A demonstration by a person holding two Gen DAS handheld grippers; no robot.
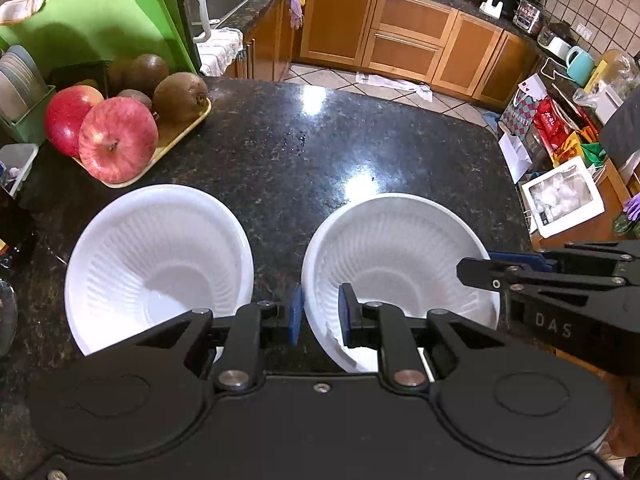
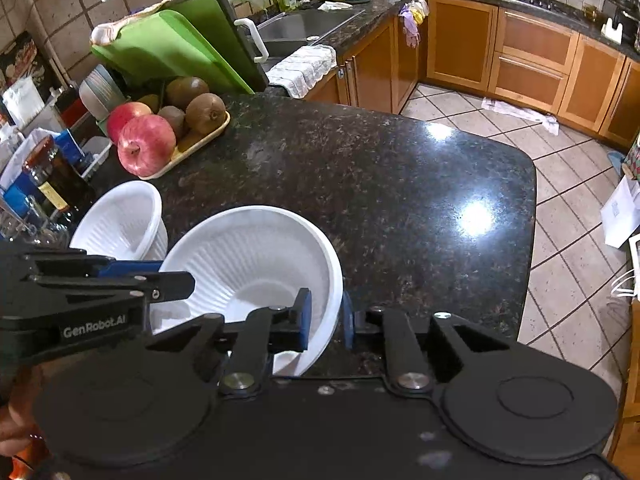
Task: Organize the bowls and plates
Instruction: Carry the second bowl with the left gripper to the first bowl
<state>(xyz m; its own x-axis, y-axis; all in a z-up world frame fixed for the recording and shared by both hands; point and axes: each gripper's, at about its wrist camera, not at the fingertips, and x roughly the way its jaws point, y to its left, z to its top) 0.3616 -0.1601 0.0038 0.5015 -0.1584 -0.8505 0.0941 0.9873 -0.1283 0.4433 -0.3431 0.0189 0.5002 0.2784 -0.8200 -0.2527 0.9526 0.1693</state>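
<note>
Bowls, two of them, white and ribbed, are sitting mouth-up on the dark speckled worktop, side by side with a strip of stone showing between them. Being round, neither has a long axis; both open upward. The left bowl (image 1: 158, 268) is standing free, just in front of the tray (image 1: 182, 130) carrying apples (image 1: 118, 138) and kiwis (image 1: 180, 96). The right bowl (image 1: 394, 276) is being gripped from two sides. The left gripper (image 1: 319, 314) is reaching over this bowl's near-left rim, one blue pad outside the wall and one inside, its jaws drawn narrow and pinching the wall. The right gripper (image 2: 325, 320) is straddling the opposite rim of the same bowl (image 2: 248, 264), one pad inside and one outside, its jaws likewise pressing on the thin wall. In the right wrist view the other bowl (image 2: 120, 220) is sitting further left, beside some bottles (image 2: 56, 184), and the left gripper's arm is crossing in from the left edge. Green cutting boards (image 1: 100, 24) are leaning upright behind the tray.
</note>
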